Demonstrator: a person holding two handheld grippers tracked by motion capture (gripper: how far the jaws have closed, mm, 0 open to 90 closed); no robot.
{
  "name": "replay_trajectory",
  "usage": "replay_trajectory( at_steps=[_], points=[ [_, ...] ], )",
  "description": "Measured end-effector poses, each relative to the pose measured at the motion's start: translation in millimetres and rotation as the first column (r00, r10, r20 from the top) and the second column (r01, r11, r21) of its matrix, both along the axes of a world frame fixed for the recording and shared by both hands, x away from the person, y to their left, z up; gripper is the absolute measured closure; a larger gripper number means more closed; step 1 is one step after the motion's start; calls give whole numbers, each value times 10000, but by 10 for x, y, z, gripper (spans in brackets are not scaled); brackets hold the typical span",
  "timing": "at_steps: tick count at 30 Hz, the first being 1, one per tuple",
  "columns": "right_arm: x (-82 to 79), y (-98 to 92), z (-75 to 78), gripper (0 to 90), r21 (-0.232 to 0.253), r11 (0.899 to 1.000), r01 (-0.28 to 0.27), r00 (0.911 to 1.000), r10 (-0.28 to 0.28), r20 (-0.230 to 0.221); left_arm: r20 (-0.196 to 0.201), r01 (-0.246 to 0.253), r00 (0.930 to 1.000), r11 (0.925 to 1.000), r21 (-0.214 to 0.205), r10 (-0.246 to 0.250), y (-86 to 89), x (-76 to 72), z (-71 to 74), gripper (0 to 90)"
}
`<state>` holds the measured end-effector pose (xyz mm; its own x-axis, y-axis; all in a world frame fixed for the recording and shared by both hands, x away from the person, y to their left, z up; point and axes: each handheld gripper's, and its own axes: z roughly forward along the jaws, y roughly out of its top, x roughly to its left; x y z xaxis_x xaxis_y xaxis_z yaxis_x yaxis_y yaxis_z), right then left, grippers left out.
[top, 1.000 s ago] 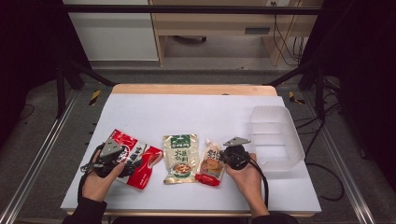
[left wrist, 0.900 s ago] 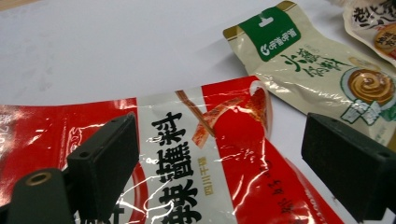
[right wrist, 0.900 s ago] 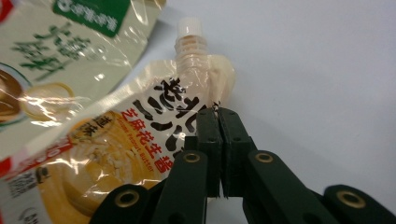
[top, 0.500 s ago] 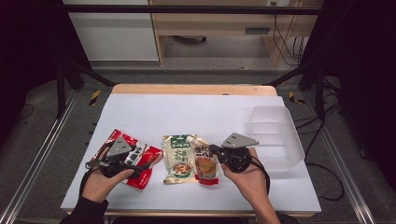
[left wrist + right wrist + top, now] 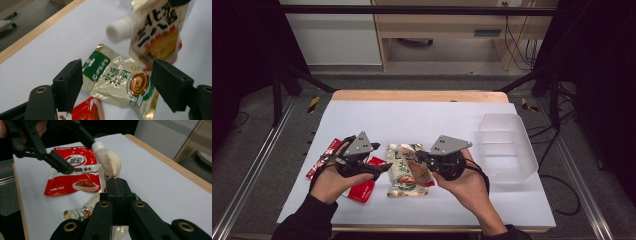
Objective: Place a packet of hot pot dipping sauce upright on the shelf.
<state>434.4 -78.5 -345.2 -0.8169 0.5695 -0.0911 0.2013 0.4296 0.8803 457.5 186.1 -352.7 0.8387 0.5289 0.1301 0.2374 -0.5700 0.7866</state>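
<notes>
- High view: white table (image 5: 422, 120), clear tub (image 5: 504, 147) at right empty; none of the three packets is in it yet.
- Green sauce packet (image 5: 401, 172) and red sauce packet (image 5: 362, 189) lie flat, near edge.
- Right gripper (image 5: 419, 158) has its fingers clamped on the spouted pouch (image 5: 418, 169), lifted above the green one.
- Left gripper (image 5: 384, 167): fingers apart, just been narrowing, empty.
- Right gripper view adds the pouch's white cap (image 5: 98, 145) reaching toward the left fingers (image 5: 60, 165).
</notes>
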Motion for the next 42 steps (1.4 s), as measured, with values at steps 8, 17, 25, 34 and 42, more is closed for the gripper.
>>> replay_trajectory(
  at_steps=[8,17,25,34,42],
  points=[
    [-8,147,-2,900,143,9987,-496,9987,497,-93,12,401,9992,9977,-540,-401,-68,75,39,374],
    [41,167,-15,900,169,9986,-510,9985,513,-164,-515,535,9970,9952,-819,-578,-49,152,17,604],
    [101,68,-74,900,244,9996,-170,9993,178,-316,-729,835,9933,9934,-783,-892,-141,136,54,714],
    [175,-56,-82,897,45,10000,-6,9983,9,-579,-806,1445,9864,9895,91,-1433,-327,208,216,730],
    [271,-94,20,851,-1077,9936,-328,9973,255,-690,-799,1776,9819,9815,722,-1718,-445,256,334,735]
  ],
)
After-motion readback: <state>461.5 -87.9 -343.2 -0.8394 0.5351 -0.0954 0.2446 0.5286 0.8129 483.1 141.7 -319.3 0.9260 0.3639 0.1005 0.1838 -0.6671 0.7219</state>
